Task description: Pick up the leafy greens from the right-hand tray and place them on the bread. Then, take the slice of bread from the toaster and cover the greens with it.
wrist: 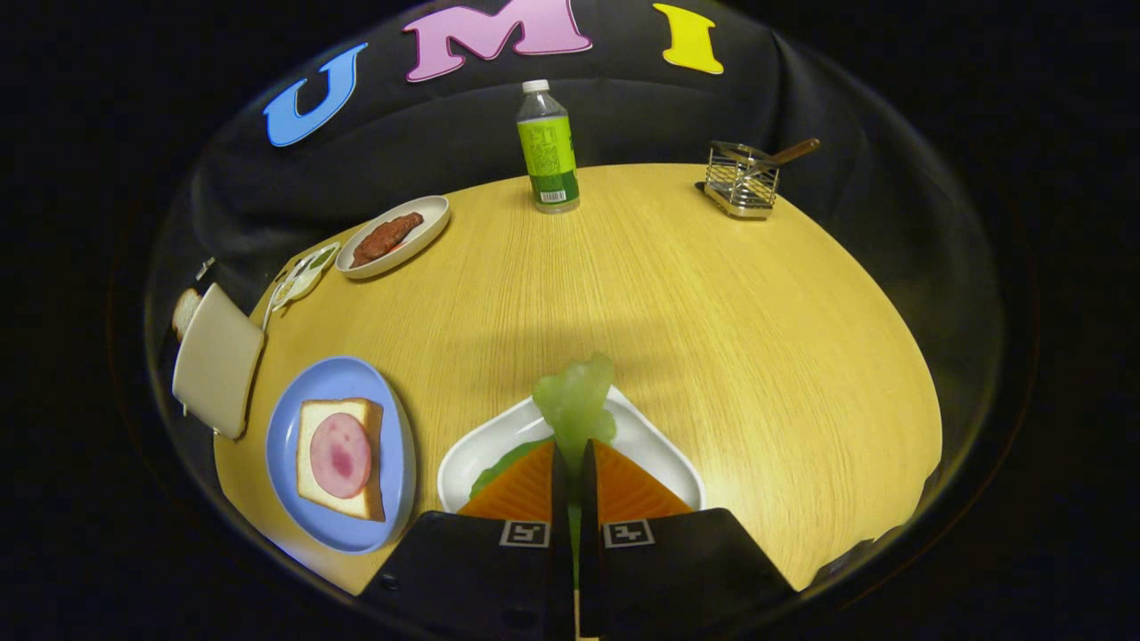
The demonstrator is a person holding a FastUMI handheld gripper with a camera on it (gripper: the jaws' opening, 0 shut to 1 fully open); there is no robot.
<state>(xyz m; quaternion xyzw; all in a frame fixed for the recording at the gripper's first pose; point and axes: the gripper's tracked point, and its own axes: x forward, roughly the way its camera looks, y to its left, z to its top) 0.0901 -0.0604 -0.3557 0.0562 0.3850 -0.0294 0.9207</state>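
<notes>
At the far left, a pale boxy toaster (216,359) is standing at the edge of the round light-wood table (712,303), with a slice of bread (185,311) poking out of its far end. Just beside it, toward the fingers, a round blue plate (343,378) is carrying a square slice of white bread (361,411) topped with a round pink slice of ham (339,455). Beyond the toaster, a small pale dish (305,273) is sitting next to an oval cream plate (427,218) holding a reddish-brown patty (387,237).

In the middle, the gripper (571,450) is hovering over a white rounded-square tray (655,445). Its fingers are standing almost closed, pinching a pale green leafy piece of lettuce (577,401) whose top is sticking up just ahead of the tips; a further green leaf (495,468) is lying in the tray beside the left finger.

Well beyond the fingers, a clear plastic bottle with a green label and white cap (547,149) is standing upright at the table's far edge. To the right of it, a small wire metal basket (742,182) with a wooden-handled utensil (788,153) leaning out is resting near the rim.
</notes>
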